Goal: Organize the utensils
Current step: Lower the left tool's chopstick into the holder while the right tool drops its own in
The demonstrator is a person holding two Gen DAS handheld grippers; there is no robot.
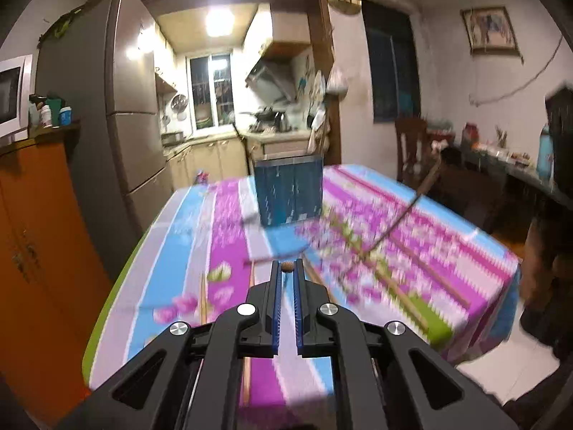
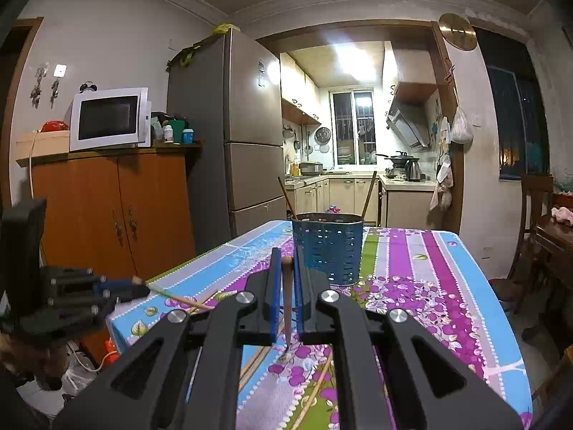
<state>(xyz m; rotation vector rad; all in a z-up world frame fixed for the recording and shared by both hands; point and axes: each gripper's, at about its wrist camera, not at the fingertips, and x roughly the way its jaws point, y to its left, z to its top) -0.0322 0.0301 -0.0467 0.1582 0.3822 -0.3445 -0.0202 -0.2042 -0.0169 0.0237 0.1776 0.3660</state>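
Kitchen light glows beyond a doorway behind the worktop [image 2: 412, 272], which wears a floral cloth striped in purple and blue. At far left in the right wrist view, the left gripper [image 2: 141, 286] is clamped on a pale chopstick [image 2: 179, 296] that slants down toward the cloth; its own blurred view shows only the stick's round end between the pads. More loose chopsticks [image 2: 315, 390] lie on the cloth nearer the camera. At centre, the right gripper [image 2: 286, 261] is closed on a wooden chopstick [image 2: 287, 304], held upright with its tip just above the cloth. Just beyond stands the blue perforated holder [image 2: 327, 247], two sticks already leaning inside.
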